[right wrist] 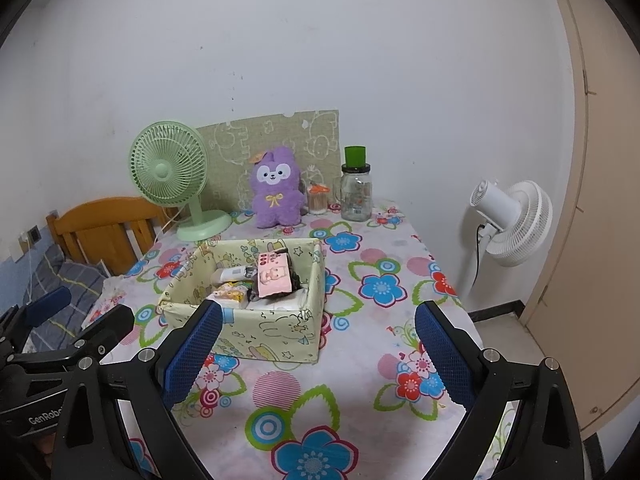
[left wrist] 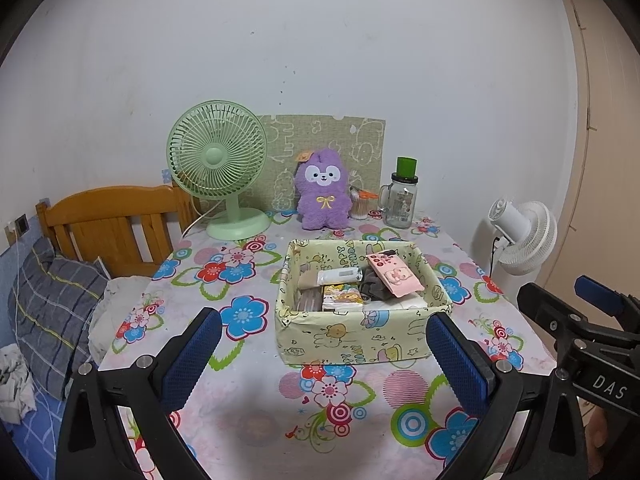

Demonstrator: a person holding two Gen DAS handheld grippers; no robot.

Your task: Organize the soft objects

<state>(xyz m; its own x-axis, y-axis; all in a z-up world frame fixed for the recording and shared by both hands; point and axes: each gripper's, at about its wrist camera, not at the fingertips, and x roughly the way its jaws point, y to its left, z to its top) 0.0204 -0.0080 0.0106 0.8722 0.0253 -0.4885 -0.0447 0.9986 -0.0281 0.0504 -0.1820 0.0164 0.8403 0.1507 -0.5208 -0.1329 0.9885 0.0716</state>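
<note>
- Purple plush toy (left wrist: 322,191) stands upright at the far edge of the table, centre of the left wrist frame, between the green desk fan (left wrist: 218,168) to its left and the glass jar (left wrist: 400,200) with a green cap to its right; a small cup of sticks sits just beside it.
- Yellow cartoon-print box (left wrist: 352,340) sits mid-table, nearer the camera than the toy and well apart from it; it already holds a pink card, a white tube and some packets.
- Left gripper (left wrist: 323,354) hovers low over the flowered tablecloth (left wrist: 248,408), its blue pads spread wide with nothing between them.
- Right gripper (right wrist: 318,354) is likewise spread wide and empty, lower centre of its own frame.
- Risks, as I judge them: a reach past the box toward the toy could clip the box rim and shove it; a wide approach could knock the jar or the sticks cup, both close to the toy's right side; the fan's cable trails at the toy's left and could snag.
- A pinch on fluffy pile alone may slip, since fur compresses without holding the body.
- The box looks fairly full, so the toy may not seat fully and could tip out.
- Count: one plush toy, one box, one jar, two fans (green on the table, white floor fan (right wrist: 508,220) at right), two grippers.
</note>
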